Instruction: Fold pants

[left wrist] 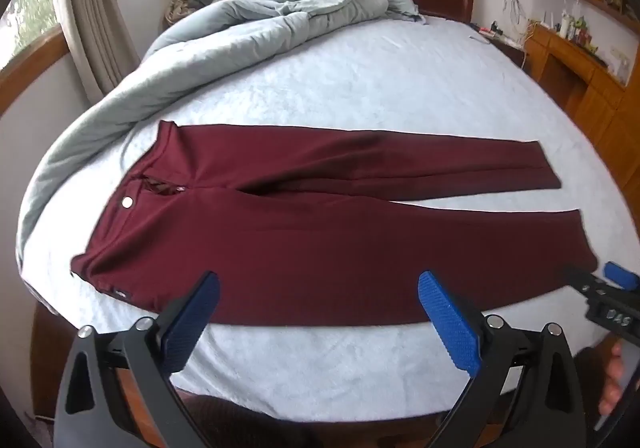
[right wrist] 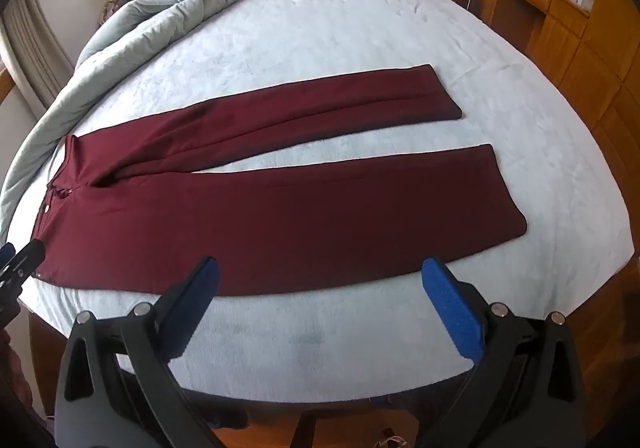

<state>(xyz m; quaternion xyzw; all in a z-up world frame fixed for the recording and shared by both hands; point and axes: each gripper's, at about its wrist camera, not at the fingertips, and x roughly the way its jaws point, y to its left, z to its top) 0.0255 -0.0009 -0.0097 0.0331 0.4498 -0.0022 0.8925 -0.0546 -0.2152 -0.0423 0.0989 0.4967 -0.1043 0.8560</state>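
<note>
Both my grippers are wide open, nothing held. Left gripper [left wrist: 319, 312] sits low centre of its frame, blue pads spread over the near edge of the pants [left wrist: 320, 224], not touching the fabric as far as I can tell. Right gripper [right wrist: 320, 300] is the same: bottom centre of its frame, jaws fully apart above the lower leg's near edge.

Pants are maroon, laid flat across the middle of the bed [left wrist: 360, 88]: waistband at frame left, both legs running to the right and splayed in a narrow V. Silver button [left wrist: 127, 202] shows on the waistband at mid-left.

Grey-blue duvet [left wrist: 224, 36] is bunched in the upper left of the frame, running along the bed's left edge, apart from the pants. Wooden cabinet [right wrist: 560, 32] sits upper right.
</note>
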